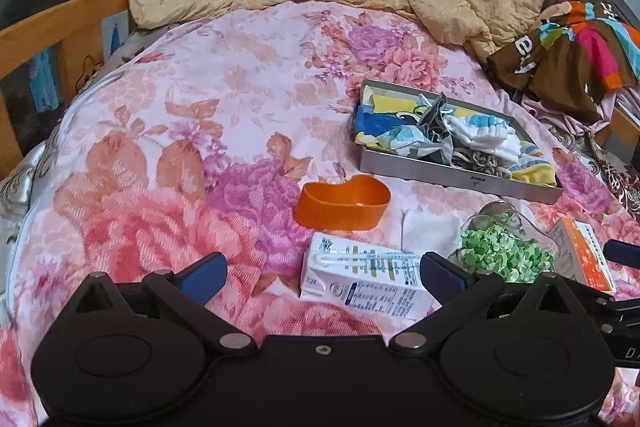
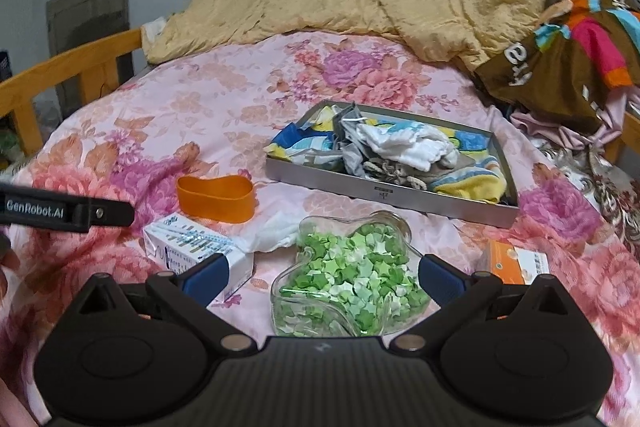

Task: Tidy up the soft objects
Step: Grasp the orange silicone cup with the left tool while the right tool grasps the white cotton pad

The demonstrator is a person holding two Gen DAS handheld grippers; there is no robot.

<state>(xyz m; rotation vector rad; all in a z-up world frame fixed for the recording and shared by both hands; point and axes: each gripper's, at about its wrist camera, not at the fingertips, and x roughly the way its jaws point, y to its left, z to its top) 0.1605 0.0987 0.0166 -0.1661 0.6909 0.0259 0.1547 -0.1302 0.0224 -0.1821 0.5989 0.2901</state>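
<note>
While both grippers hover low over the floral bedspread [image 1: 192, 115], each has its fingers spread wide and grasps nothing. Far and to the right lies a shallow grey metal tray [image 2: 384, 193] holding the soft things: a blue-and-yellow cartoon cloth [image 2: 304, 143], a crumpled grey fabric piece [image 2: 352, 151], a white knitted item [image 2: 404, 145], a knot of beige cord [image 2: 390, 173] and a yellow towel [image 2: 472, 183]. Between the right gripper's [image 2: 322, 277] fingers sits a clear glass jar [image 2: 340, 279] on its side, filled with green paper stars. An orange heart-shaped dish [image 1: 342, 203] stands left of the tray, near a white tissue [image 1: 430, 231]. Just ahead of the left gripper [image 1: 320, 273] lies a small milk carton [image 1: 360, 279]; an orange-and-white box [image 2: 514, 263] rests at the near right.
</note>
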